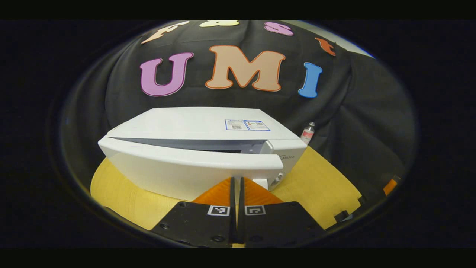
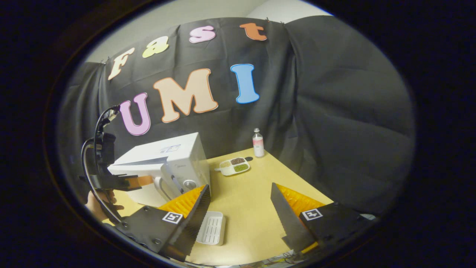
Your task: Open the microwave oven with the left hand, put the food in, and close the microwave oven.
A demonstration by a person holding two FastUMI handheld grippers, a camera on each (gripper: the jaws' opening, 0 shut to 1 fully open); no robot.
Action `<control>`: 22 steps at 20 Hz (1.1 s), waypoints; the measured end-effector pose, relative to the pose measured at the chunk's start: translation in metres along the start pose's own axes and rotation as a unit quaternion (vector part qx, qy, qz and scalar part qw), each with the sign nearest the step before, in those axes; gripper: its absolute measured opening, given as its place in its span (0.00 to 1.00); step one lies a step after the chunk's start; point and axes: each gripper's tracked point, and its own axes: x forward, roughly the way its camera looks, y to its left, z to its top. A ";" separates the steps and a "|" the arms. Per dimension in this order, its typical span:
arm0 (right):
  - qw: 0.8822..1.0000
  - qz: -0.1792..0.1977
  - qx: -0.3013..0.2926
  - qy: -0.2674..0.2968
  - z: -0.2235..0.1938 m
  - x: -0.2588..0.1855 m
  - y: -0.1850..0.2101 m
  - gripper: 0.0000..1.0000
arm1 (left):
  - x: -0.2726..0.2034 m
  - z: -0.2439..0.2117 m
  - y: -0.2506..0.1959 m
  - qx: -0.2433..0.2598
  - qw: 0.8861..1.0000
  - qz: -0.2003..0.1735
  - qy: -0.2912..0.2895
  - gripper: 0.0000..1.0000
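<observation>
The white microwave (image 1: 193,124) stands on the yellow table with its door (image 1: 186,165) swung partly open, a dark gap showing along the top. My left gripper (image 1: 237,181) is shut, its tips right against the door's lower front, with nothing visible between them. In the right gripper view the microwave (image 2: 178,156) is at the left, and the left gripper (image 2: 139,181), held by a hand, is at the edge of its ajar door (image 2: 130,170). A white divided food plate (image 2: 234,166) lies beside the microwave. My right gripper (image 2: 240,203) hangs open above the table, holding nothing.
A small bottle (image 2: 258,143) with a pink label stands at the table's far edge, also seen as a bottle (image 1: 308,133) behind the microwave. A white slotted tray (image 2: 212,227) lies near my right gripper's left finger. Black cloth walls close in the yellow table (image 2: 253,208).
</observation>
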 end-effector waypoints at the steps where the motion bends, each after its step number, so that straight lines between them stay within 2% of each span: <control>1: 1.000 -0.003 -0.001 0.000 0.000 -0.001 -0.001 0.91 | 0.001 0.002 0.000 0.000 1.000 0.001 -0.002 0.02; 9: 1.000 -0.006 -0.005 -0.002 0.003 -0.001 -0.003 0.92 | 0.021 0.018 0.004 -0.012 0.999 0.017 -0.026 0.00; 10: 1.000 -0.005 -0.007 0.000 0.002 -0.001 -0.003 1.00 | 0.023 0.018 0.005 -0.011 0.999 0.020 -0.028 0.00; 17: 1.000 -0.001 -0.023 -0.003 0.007 -0.003 0.000 1.00 | 0.024 0.019 0.005 -0.025 0.999 0.033 -0.036 0.01; 18: 1.000 -0.002 -0.024 -0.002 0.009 -0.001 0.000 0.92 | 0.025 0.020 0.006 -0.028 0.998 0.032 -0.039 0.00; 19: 1.000 0.000 -0.025 0.001 0.011 0.000 0.002 1.00 | 0.026 0.020 0.006 -0.031 0.998 0.032 -0.040 0.00; 22: 1.000 0.008 -0.028 -0.006 0.023 0.004 0.009 1.00 | 0.025 0.020 0.006 -0.031 0.998 0.032 -0.040 0.00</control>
